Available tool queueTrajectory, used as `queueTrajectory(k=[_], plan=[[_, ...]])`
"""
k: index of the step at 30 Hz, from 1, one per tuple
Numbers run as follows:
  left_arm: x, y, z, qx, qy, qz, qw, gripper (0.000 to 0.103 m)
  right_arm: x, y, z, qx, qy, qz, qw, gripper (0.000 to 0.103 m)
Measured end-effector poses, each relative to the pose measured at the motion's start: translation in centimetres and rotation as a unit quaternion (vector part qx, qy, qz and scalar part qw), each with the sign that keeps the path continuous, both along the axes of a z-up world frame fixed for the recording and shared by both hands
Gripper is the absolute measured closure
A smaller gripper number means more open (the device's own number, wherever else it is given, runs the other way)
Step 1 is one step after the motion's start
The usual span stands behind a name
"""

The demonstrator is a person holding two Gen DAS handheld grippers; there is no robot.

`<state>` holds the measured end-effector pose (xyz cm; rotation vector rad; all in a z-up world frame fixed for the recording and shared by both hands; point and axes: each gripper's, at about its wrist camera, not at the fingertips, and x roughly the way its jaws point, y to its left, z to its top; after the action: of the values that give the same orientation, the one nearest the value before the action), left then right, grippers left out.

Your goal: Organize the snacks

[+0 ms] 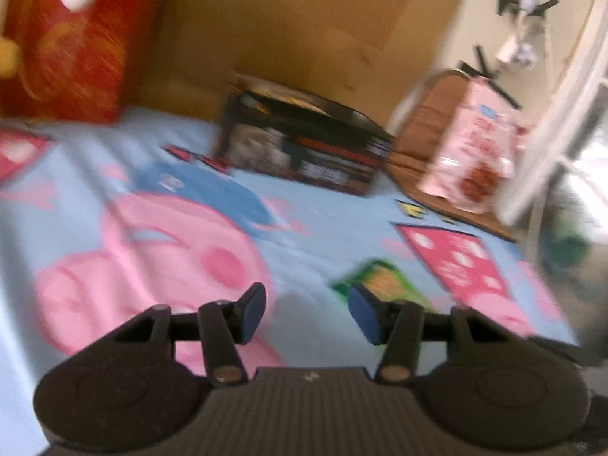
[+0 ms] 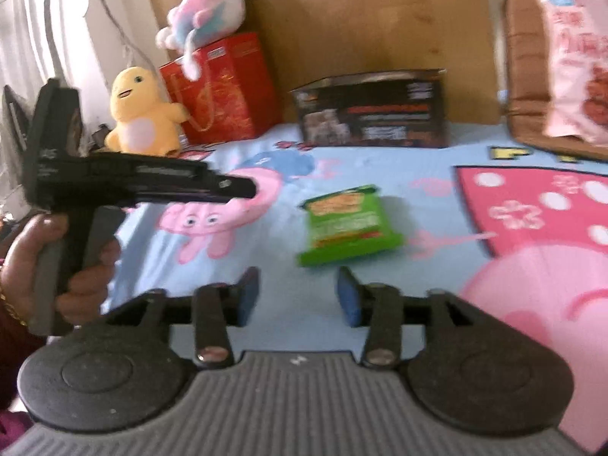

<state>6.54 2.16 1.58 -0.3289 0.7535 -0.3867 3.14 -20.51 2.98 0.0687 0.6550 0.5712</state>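
Observation:
A green snack packet [image 2: 347, 224] lies flat on the blue cartoon sheet [image 2: 380, 296]; it also shows in the left wrist view [image 1: 383, 279] just beyond my right-hand fingertip. My right gripper [image 2: 298, 294] is open and empty, just short of the packet. My left gripper [image 1: 307, 311] is open and empty above the sheet; it shows from the side in the right wrist view [image 2: 243, 186], held by a hand. A black snack box [image 2: 374, 116] stands at the back [image 1: 304, 148]. A pink snack bag [image 2: 577, 53] leans in a brown basket [image 2: 522, 76] at the right [image 1: 471, 152].
A red gift bag [image 2: 224, 87] with a pastel plush [image 2: 205, 11] on top and a yellow plush toy [image 2: 142, 114] stand at the back left. A cardboard panel [image 2: 361, 19] rises behind the box. A white frame [image 1: 558, 114] stands at the far right.

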Motion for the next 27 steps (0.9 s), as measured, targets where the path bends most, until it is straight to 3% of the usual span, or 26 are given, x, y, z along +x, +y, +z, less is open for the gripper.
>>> queueTrajectory(k=[5, 8, 10, 11, 12, 15, 16, 17, 19, 24, 27], plan=[[0.7, -2.3, -0.3, -0.03, 0.025, -0.049, 0.998, 0.054, 0.9, -0.6, 0.6, -0.064, -0.04, 0.014, 0.997, 0.038], [1.8, -3.5, -0.8, -0.037, 0.045, -0.059, 0.9965, 0.048, 3.0, 0.1, 0.5, -0.088, -0.042, 0.052, 0.994, 0.024], [2.5, -4.0, -1.2, -0.037, 0.044, -0.063, 0.9964, 0.049, 4.4, 0.8, 0.1, -0.098, -0.038, 0.082, 0.991, 0.021], [2.7, -4.2, -1.2, -0.032, 0.04, -0.064, 0.9967, 0.055, 4.9, 1.0, -0.2, -0.102, -0.036, 0.089, 0.99, 0.021], [2.9, -4.4, -1.2, -0.027, 0.041, -0.063, 0.9968, 0.073, 5.7, 1.4, -0.7, -0.105, -0.03, 0.096, 0.989, 0.022], [3.1, -4.5, -0.6, 0.004, 0.035, -0.052, 0.998, 0.072, 5.9, 2.4, -1.4, -0.098, -0.021, 0.096, 0.99, 0.043], [3.1, -4.3, 0.5, 0.018, 0.019, -0.047, 0.9986, 0.072, 5.4, 2.9, -1.3, -0.11, -0.03, 0.089, 0.989, 0.052], [3.3, -4.0, 1.5, 0.026, 0.004, -0.043, 0.9987, 0.074, 5.0, 3.2, -0.9, -0.106, -0.038, 0.089, 0.99, 0.055], [4.1, -3.2, 4.2, 0.023, -0.026, -0.043, 0.9985, 0.075, 5.1, 3.2, 0.3, -0.082, -0.05, 0.086, 0.992, 0.068], [8.1, -2.8, 9.7, 0.055, -0.099, -0.034, 0.993, 0.075, 8.8, 3.9, 4.6, -0.041, -0.097, 0.065, 0.992, 0.072], [12.4, -3.6, 10.7, 0.065, -0.107, -0.033, 0.9915, 0.074, 12.6, 4.8, 6.1, -0.044, -0.126, 0.045, 0.99, 0.072]])
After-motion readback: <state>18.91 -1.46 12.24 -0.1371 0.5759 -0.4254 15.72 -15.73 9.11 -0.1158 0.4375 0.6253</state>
